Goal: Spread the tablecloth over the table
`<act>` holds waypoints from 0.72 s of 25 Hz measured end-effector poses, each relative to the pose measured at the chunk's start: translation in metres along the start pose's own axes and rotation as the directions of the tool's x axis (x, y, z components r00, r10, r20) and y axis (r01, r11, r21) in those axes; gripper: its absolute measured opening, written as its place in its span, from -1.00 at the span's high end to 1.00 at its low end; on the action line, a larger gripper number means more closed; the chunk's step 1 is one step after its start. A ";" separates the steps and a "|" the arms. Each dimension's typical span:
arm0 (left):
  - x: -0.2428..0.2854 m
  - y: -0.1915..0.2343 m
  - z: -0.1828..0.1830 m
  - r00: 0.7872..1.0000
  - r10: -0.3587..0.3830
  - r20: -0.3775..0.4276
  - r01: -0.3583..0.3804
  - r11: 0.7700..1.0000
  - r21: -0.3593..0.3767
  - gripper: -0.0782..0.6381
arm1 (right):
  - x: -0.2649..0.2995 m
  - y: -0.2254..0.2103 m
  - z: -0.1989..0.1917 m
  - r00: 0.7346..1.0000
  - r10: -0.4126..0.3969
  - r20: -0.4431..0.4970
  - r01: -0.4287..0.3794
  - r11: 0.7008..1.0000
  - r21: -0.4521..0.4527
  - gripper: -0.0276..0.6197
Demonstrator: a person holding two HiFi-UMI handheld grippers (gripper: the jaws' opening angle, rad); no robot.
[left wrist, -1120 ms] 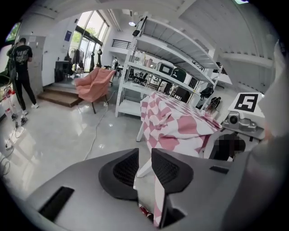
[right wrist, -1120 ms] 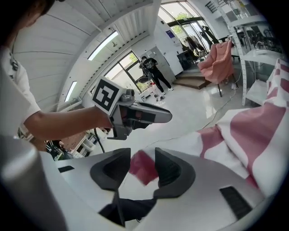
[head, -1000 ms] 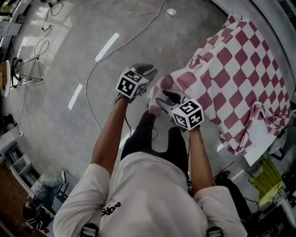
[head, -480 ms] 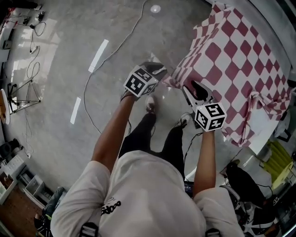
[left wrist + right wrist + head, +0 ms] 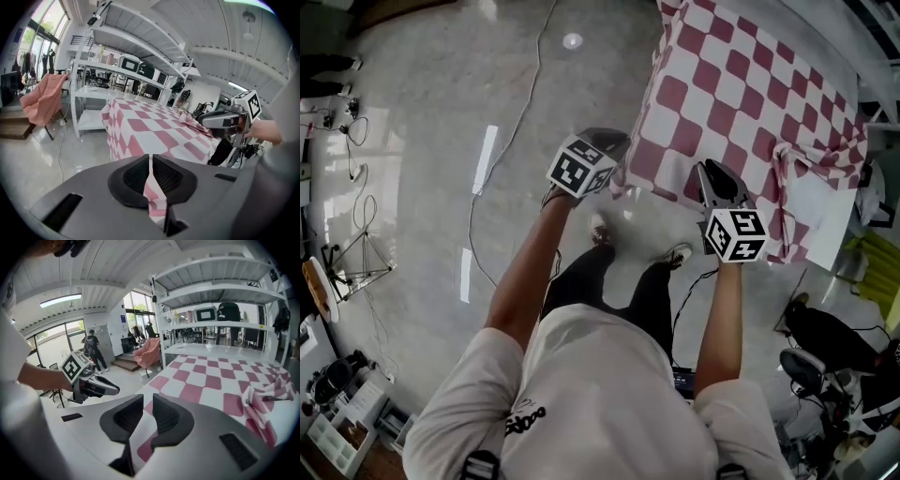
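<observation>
Now two grippers are closing on one tablecloth (image 5: 741, 94): left gripper (image 5: 617, 152) pinching, right gripper (image 5: 711, 169) straddling.

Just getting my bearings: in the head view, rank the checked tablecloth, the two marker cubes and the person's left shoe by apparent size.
1. tablecloth, by far.
2. left cube and right cube, alike; no ranking.
3. left shoe, smallest, though farther from the camera.
</observation>
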State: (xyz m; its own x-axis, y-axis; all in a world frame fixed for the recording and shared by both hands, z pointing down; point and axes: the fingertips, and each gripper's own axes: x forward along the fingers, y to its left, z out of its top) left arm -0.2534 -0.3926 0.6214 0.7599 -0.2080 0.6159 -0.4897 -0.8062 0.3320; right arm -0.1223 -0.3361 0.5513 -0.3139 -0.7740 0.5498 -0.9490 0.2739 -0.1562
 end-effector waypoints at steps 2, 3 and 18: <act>0.005 -0.016 0.016 1.000 -0.013 0.011 0.013 0.999 0.037 0.67 | -0.020 -0.016 0.005 0.999 -0.045 0.027 0.045 0.999 0.006 0.70; 0.009 -0.024 0.025 1.000 -0.015 0.020 0.014 0.998 0.060 0.68 | -0.031 -0.025 0.007 0.997 -0.070 0.037 0.070 0.997 0.010 0.73; 0.066 -0.212 0.131 0.977 -0.173 0.121 0.135 0.953 0.272 0.70 | -0.212 -0.161 0.006 0.916 -0.394 0.082 0.386 0.918 0.092 0.85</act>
State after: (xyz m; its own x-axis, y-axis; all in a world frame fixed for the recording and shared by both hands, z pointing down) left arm -0.0433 -0.3077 0.4978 0.8794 -0.1307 0.4579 -0.2476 -0.9469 0.2053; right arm 0.0969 -0.2198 0.4550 0.0838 -0.8632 0.4979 -0.9949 -0.1005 -0.0067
